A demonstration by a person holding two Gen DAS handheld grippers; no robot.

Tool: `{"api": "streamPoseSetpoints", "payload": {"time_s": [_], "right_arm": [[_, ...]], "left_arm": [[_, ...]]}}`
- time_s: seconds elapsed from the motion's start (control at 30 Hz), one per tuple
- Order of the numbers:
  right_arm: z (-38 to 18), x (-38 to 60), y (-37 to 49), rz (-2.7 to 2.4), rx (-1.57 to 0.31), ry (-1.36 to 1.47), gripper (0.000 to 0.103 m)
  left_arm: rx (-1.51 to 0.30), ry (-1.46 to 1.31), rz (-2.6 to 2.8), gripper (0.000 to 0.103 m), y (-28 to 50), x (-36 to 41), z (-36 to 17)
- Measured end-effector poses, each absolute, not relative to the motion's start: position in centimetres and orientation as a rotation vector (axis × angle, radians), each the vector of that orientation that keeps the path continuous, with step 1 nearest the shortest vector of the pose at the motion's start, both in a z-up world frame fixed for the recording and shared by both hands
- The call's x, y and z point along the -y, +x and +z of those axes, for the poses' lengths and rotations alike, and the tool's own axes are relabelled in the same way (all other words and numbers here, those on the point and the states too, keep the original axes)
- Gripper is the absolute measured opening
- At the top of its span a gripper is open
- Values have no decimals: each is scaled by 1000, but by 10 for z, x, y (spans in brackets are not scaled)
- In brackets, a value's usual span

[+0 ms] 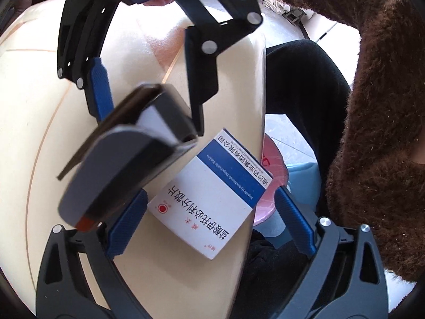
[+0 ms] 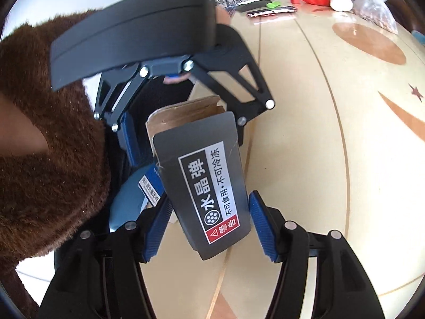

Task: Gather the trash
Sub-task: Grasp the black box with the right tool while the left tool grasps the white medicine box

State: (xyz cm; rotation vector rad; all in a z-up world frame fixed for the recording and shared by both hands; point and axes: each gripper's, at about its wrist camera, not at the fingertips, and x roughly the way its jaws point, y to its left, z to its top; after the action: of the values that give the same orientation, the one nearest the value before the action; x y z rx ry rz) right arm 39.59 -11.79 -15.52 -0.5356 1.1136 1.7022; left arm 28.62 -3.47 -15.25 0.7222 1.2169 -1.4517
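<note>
Cardboard trash numbered two: one dark box (image 2: 209,186) and one white-and-blue medicine box (image 1: 212,199). The dark box stood low in the right-wrist frame between the right tool's (image 2: 209,224) half-spread blue pads; whether they pressed it I could not tell. The left tool (image 1: 212,223) gaped wide, empty, astride the medicine box at the tabletop (image 1: 32,122) edge, lower centre. Best centre each box before squeezing, gripping flat sides. One pink-lined bin (image 1: 273,175) waited below that edge.
</note>
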Motion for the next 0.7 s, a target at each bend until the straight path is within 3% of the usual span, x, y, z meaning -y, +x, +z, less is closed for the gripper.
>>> {"api": "streamPoseSetpoints", "payload": {"time_s": [0.2, 0.4, 0.53, 0.7], "right_arm": [[-162, 134, 407, 1629, -1136, -396, 58], [-159, 137, 416, 1559, -1152, -353, 56], [-160, 143, 416, 1508, -1154, -300, 55], [-164, 160, 423, 1413, -1127, -232, 55]], "left_arm": [[-1180, 706, -1428, 94, 281, 36, -158], [-1128, 714, -1377, 85, 270, 44, -160], [-1143, 644, -1336, 71, 279, 39, -156], [-1129, 689, -1303, 71, 279, 36, -157]]}}
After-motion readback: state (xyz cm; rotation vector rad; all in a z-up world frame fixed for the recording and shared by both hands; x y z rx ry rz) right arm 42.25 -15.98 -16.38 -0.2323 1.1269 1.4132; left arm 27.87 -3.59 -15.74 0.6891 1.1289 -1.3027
